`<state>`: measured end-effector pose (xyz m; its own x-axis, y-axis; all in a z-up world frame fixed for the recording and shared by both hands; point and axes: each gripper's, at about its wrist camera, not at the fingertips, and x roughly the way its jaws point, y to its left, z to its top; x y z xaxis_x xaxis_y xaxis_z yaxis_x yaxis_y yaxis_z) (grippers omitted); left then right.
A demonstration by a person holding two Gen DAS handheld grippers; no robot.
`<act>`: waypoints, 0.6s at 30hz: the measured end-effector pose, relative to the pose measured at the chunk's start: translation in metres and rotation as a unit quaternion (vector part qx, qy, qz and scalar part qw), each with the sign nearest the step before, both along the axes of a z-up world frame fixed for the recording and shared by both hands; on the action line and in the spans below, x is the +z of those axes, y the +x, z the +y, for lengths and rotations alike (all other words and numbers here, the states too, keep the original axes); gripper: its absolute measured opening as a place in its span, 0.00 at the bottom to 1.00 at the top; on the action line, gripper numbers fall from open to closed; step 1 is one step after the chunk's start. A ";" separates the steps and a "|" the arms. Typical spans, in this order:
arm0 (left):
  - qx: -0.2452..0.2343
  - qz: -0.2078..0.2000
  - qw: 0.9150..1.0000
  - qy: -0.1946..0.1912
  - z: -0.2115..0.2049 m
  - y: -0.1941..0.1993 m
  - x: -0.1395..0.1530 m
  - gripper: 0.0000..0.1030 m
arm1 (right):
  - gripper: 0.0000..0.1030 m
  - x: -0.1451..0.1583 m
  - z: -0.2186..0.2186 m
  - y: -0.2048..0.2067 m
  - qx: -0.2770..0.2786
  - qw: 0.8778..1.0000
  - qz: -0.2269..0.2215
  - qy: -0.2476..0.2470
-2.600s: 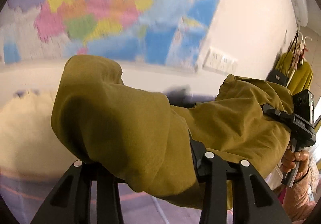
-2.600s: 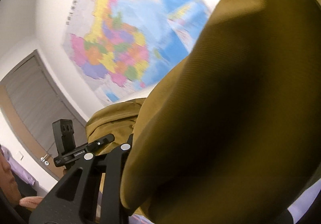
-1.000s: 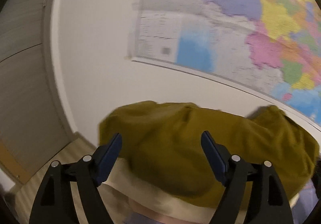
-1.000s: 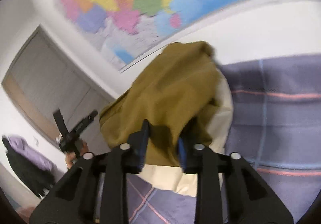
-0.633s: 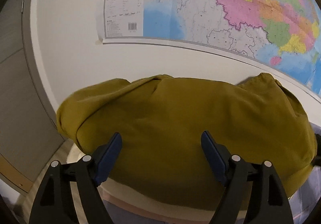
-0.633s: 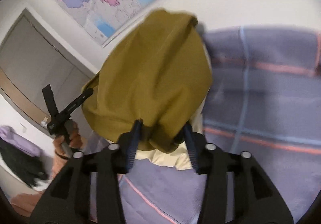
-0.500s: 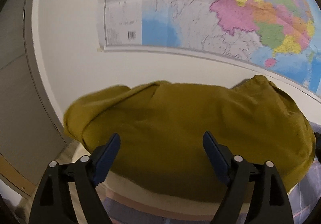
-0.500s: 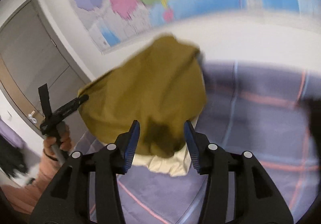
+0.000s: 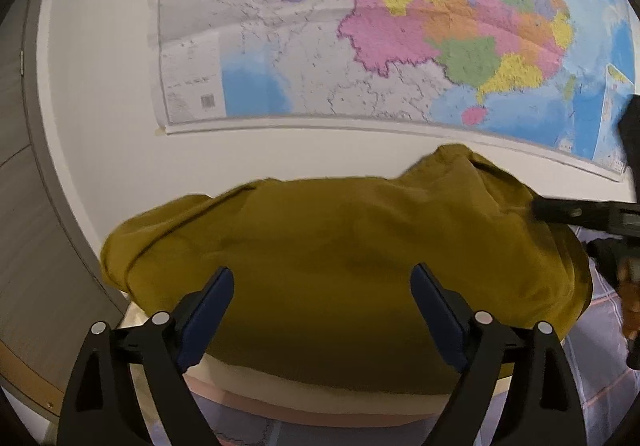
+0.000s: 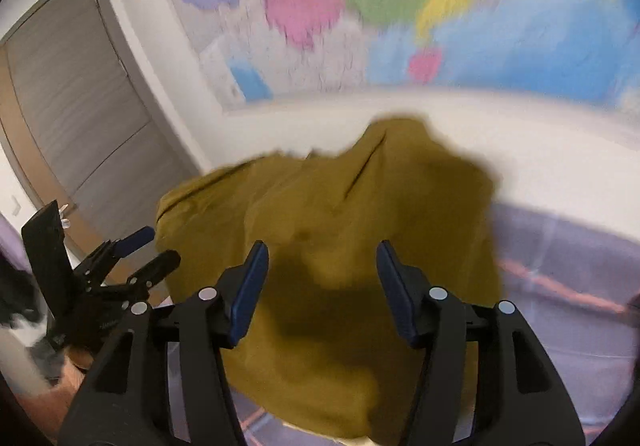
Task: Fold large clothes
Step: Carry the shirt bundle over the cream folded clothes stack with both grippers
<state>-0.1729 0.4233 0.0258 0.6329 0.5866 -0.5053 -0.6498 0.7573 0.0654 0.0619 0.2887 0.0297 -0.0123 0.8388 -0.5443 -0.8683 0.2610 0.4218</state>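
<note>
An olive-green garment (image 9: 344,246) lies folded in a mound on a cream pillow (image 9: 320,392) at the wall end of the bed. My left gripper (image 9: 322,288) is open and empty just in front of it. The garment also shows in the right wrist view (image 10: 328,230). My right gripper (image 10: 322,266) is open and empty above the garment's near edge. The left gripper shows in the right wrist view (image 10: 136,254) at the garment's left side. Part of the right gripper (image 9: 592,216) shows at the right edge of the left wrist view.
A coloured wall map (image 9: 400,30) hangs on the white wall behind the bed. A purple plaid bedsheet (image 10: 568,270) spreads to the right. A grey sliding door (image 10: 72,102) stands at the left.
Both grippers let go of the garment, which now rests on the pillow. The right gripper opened wider and pulled back a little. The left gripper stayed open and drew back slightly.
</note>
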 end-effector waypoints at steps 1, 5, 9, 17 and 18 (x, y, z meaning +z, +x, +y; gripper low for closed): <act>0.002 0.002 1.000 -0.004 0.002 0.001 -0.003 0.85 | 0.52 -0.013 0.007 0.006 -0.018 1.000 0.003 -0.017; 0.005 0.015 1.000 -0.027 0.013 0.007 -0.019 0.87 | 0.51 -0.046 0.009 0.022 -0.005 0.998 0.056 -0.030; -0.001 0.011 0.999 -0.034 0.017 0.004 -0.020 0.88 | 0.52 -0.030 0.000 0.020 -0.001 0.999 0.039 -0.029; -0.015 -0.012 0.999 -0.049 0.018 0.013 -0.008 0.88 | 0.57 0.009 0.016 0.029 -0.017 1.000 0.006 0.017; -0.013 -0.008 0.999 -0.048 0.016 0.017 -0.009 0.88 | 0.58 0.006 0.024 0.031 -0.017 1.000 0.009 0.010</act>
